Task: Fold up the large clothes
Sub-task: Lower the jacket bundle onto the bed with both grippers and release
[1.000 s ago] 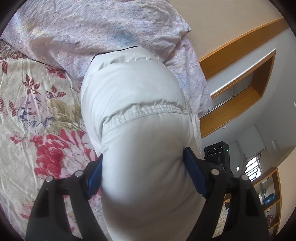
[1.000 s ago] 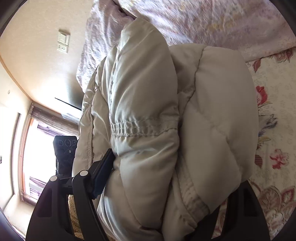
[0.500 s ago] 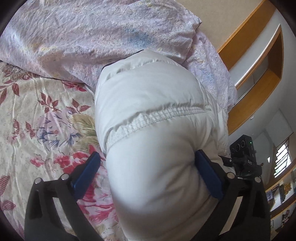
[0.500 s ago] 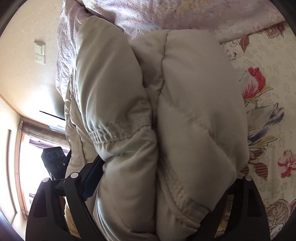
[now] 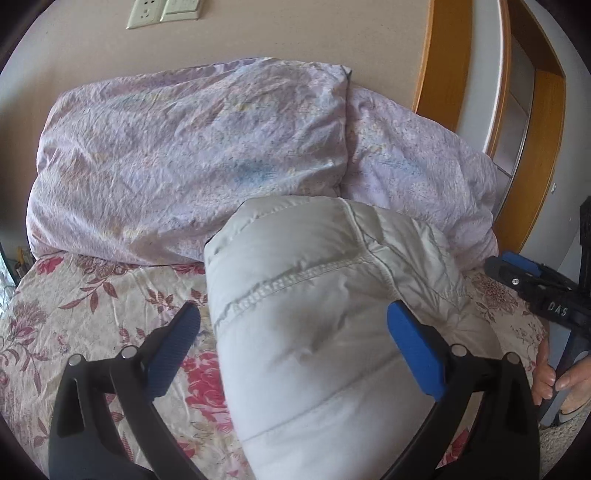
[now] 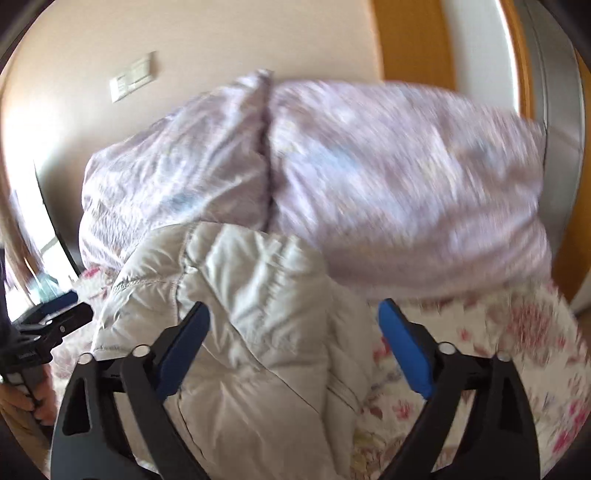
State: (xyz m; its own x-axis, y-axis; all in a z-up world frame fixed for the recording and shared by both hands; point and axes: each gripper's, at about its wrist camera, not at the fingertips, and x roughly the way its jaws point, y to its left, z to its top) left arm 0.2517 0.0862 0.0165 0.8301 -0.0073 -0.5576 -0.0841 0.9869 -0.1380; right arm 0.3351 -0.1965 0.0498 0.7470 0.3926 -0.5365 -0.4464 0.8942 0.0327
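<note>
Bed (image 5: pixel 92 325): floral sheet, lilac duvet (image 5: pixel 184 155) heaped at the wall, leaving room for folding.
Jacket (image 5: pixel 314 332): pale padded bundle, folded, resting on the bed against the duvet.
Left gripper (image 5: pixel 295 336): jaws wide apart, astride the jacket, not pressing it.
Right gripper (image 6: pixel 291 339): jaws closing, apart, jacket between them; view blurred.
Hand (image 5: pixel 554 373): only the left view shows it clearly.

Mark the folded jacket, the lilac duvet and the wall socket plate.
folded jacket (image 5: pixel 325 332): left wrist view, middle of its top panel.
lilac duvet (image 5: pixel 192 162): left wrist view, middle of the left bundle.
wall socket plate (image 5: pixel 146 13): left wrist view, its face.
</note>
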